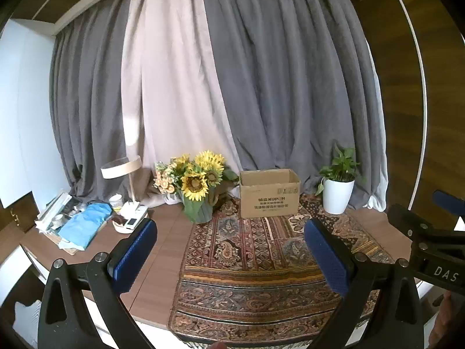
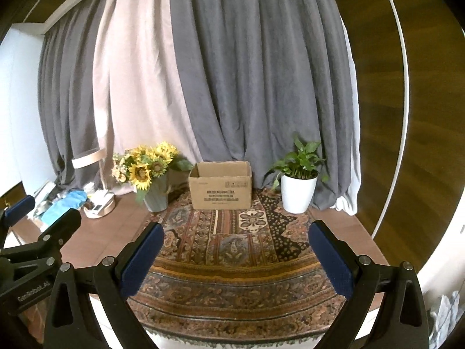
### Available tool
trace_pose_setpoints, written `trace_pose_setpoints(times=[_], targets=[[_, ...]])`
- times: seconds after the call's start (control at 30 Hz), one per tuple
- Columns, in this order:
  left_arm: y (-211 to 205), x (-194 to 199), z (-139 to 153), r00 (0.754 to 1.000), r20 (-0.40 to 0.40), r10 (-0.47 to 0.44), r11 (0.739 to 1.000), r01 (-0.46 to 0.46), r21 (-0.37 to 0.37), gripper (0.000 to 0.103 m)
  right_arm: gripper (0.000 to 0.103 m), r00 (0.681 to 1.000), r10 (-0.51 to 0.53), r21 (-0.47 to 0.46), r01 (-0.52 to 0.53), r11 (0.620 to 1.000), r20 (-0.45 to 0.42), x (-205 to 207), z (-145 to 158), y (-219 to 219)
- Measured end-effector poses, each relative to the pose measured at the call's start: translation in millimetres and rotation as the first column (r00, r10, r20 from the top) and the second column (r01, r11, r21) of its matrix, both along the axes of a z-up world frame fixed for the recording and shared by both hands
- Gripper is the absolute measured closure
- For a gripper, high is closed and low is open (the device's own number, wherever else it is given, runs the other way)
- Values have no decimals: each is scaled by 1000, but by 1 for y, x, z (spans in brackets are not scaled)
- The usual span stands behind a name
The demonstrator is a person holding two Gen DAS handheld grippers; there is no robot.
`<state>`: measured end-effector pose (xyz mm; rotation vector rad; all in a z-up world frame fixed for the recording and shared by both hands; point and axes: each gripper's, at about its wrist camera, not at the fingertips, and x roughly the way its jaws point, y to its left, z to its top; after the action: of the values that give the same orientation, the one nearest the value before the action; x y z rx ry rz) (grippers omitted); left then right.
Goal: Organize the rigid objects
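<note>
Left tool (image 1: 229,250) spread wide, nothing between blue pads, right tool (image 2: 235,254) likewise wide and unloaded, both above patterned rug (image 2: 232,261) on table (image 1: 162,250), open cardboard box (image 2: 220,186) at rug's far edge, untouched

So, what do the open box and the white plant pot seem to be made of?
Box: corrugated cardboard, matte brown, judging by the folded flaps and printed text. White pot: smooth and slightly glossy, probably glazed ceramic or plastic; the pictures cannot settle which.

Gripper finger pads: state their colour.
Dark blue pads, clearest in the right wrist view.
</note>
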<state>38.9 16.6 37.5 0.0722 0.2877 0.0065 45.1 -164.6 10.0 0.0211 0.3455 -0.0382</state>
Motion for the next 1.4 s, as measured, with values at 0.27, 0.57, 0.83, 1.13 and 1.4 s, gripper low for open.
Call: trace_pose_setpoints(times=[0.27,0.57,0.83,1.13,1.4], targets=[[-7,-31,1,1000,12,13,1000,-13,-5,0,2,1000,13,-5,-13,1000,23,-31,3,-4],[-15,-61,4,999,29,14,1000,-13,-10,0,2,999,26,-11,-25,1000,36,-61,5,-10],[-22,-81,7,999,44,11,1000,-11,-9,0,2,999,12,-14,-11,1000,45,-85,5,-18],[-21,-93,9,999,48,20,1000,-20,-10,0,2,998,21,-19,-20,1000,57,-102,7,-17],[-22,-96,8,998,50,26,1000,-26,-9,0,2,998,28,-17,-27,999,58,-106,7,-15]])
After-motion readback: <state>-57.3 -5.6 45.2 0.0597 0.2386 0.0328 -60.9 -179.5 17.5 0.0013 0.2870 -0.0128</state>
